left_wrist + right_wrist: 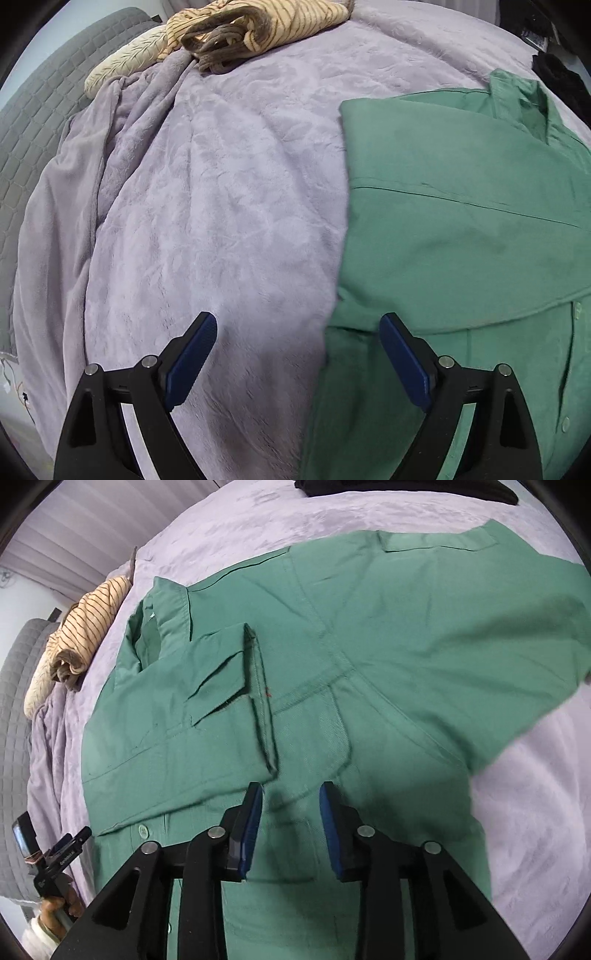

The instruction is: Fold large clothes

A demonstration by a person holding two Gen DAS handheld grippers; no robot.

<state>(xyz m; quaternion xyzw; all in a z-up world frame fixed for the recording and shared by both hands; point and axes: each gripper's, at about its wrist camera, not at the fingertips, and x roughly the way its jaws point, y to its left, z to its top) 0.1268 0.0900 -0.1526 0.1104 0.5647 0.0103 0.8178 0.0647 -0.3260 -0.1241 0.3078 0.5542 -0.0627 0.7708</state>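
Evidently, the green shirt (pixel 369 635) was spread flat on the lilac blanket (pixel 221 184), one sleeve already laid across its chest, cuff (pixel 258 698) just ahead of the right gripper (pixel 290 794). That gripper was held directly over the shirt's front, pointing steeply down, jaws partly parted with nothing caught between them. The other sleeve was stretched out toward the right of that view, so the right gripper was judged nearer to it. The left gripper (pixel 298 321) was held wide open and empty over the shirt's folded left edge, blanket under one pad, shirt under the other. A striped folded garment (pixel 258 26), a cream pillow (pixel 122 66) and a dark garment (pixel 406 489) were seen well apart; nothing was found in the way.
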